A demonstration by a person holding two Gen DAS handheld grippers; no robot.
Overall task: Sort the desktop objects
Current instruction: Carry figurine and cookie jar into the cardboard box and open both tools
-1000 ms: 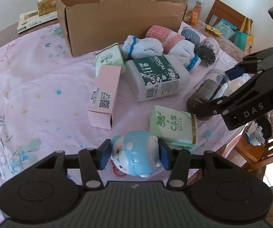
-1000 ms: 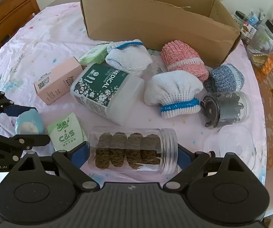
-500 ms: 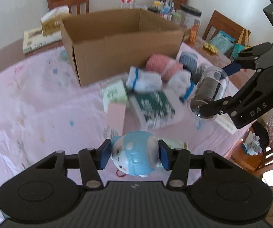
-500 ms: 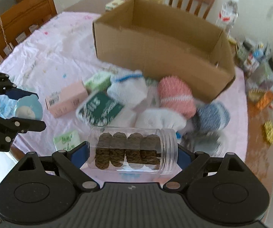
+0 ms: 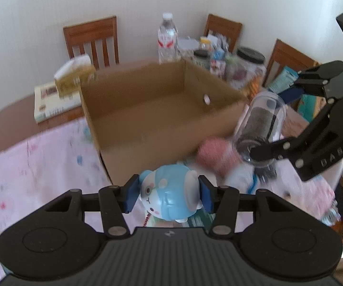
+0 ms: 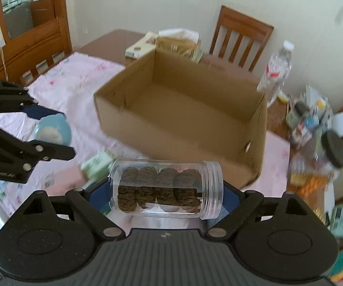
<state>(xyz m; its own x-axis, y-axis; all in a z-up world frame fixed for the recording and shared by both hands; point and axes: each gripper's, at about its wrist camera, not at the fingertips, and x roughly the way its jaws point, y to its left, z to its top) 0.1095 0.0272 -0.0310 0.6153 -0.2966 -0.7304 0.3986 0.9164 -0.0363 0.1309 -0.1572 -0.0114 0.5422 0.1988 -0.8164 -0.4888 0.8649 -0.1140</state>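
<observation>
My left gripper [image 5: 169, 196] is shut on a light-blue animal toy [image 5: 171, 193], held in the air just in front of the open cardboard box [image 5: 147, 109]. My right gripper [image 6: 166, 190] is shut on a clear jar [image 6: 166, 187] with dark brown rolls inside, lying sideways between the fingers, near the box's [image 6: 183, 109] front right corner. The box looks empty inside. In the left wrist view the jar [image 5: 259, 124] and right gripper [image 5: 274, 131] hang at the right. In the right wrist view the toy [image 6: 52, 131] and left gripper [image 6: 49, 133] sit at the left.
A pink rolled sock [image 5: 216, 152] and other blurred items lie on the pink tablecloth [image 5: 40, 157] before the box. A water bottle [image 5: 168, 38], jars [image 5: 250, 64], a tissue box [image 5: 75, 76] and a book [image 5: 49, 102] stand behind it. Wooden chairs [image 6: 240, 38] surround the table.
Both grippers rose and tilted up toward the box with their loads. The view now looks into the box's open top, and the items on the cloth dropped low in view.
</observation>
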